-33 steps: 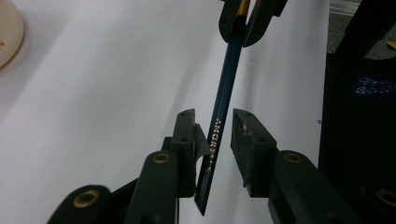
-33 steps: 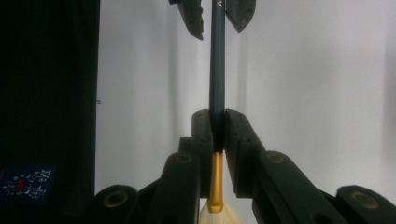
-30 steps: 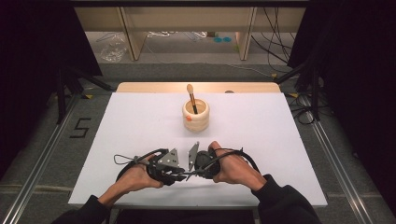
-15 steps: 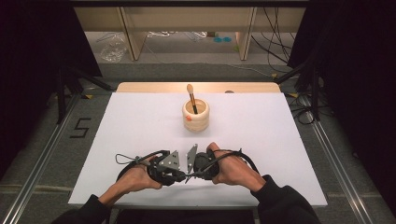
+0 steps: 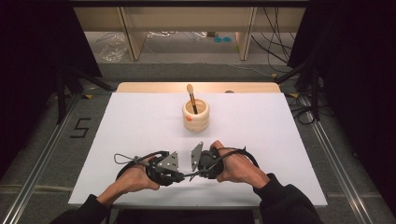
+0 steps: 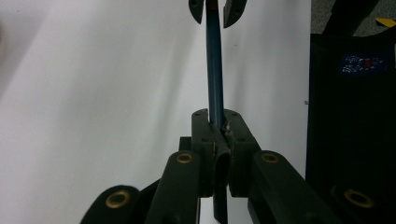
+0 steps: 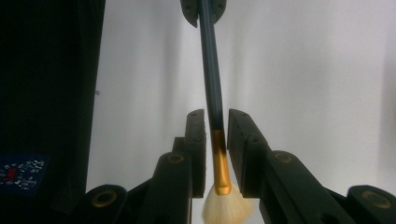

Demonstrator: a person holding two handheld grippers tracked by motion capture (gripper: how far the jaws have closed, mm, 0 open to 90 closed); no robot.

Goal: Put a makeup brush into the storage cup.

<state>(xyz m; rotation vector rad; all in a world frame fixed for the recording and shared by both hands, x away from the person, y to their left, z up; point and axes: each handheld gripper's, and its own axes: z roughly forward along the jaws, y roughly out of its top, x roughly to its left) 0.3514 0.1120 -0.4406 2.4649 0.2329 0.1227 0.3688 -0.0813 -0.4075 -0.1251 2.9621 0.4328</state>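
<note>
A brush with a dark blue handle (image 7: 211, 70), a gold ferrule and white bristles hangs level between my two grippers, low over the front of the white table (image 5: 116, 121). My left gripper (image 6: 218, 128) is shut on the handle's end; in the high view the left gripper (image 5: 180, 177) points right. My right gripper (image 7: 215, 121) faces it with its jaws standing either side of the ferrule, a small gap on each side, so it is open. In the high view the right gripper (image 5: 198, 173) sits just right of the left one.
A round wooden cup (image 5: 195, 116) stands at the table's middle back with a second brush (image 5: 191, 95) upright in it. Beyond the far edge are wooden shelf legs, cables (image 5: 280, 51) and a plastic bag (image 5: 112, 46) on the floor.
</note>
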